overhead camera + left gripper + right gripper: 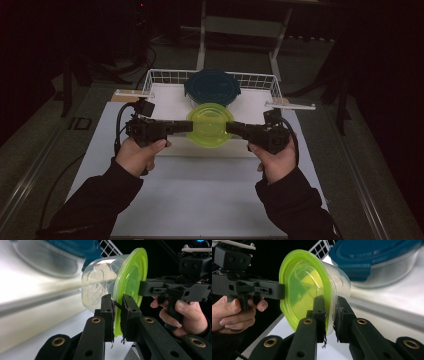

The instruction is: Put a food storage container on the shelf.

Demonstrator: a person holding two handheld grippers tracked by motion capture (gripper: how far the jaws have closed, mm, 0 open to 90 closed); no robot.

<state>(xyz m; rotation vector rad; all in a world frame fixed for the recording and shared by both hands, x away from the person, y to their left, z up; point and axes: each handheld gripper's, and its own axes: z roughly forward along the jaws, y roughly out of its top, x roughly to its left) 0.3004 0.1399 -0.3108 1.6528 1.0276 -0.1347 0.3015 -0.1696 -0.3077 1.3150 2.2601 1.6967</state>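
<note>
A clear plastic container with a lime-green lid [210, 125] hangs above the white table, held from both sides. My left gripper [189, 126] is shut on the lid's rim at its left edge. My right gripper [229, 127] is shut on the rim at the opposite edge. In the left gripper view the jaws [117, 300] pinch the green rim, with the clear tub [97, 285] on one side and the right gripper [143, 288] clamped across from it. In the right gripper view the jaws [332, 301] grip the rim of the green lid [299, 285], and the left gripper [282, 291] holds the far edge.
A second container with a dark blue lid [212, 86] sits in a white wire basket [165, 75] just behind the held one. The white tabletop [200, 200] stretches toward the person. Dark floor and metal stands surround the table.
</note>
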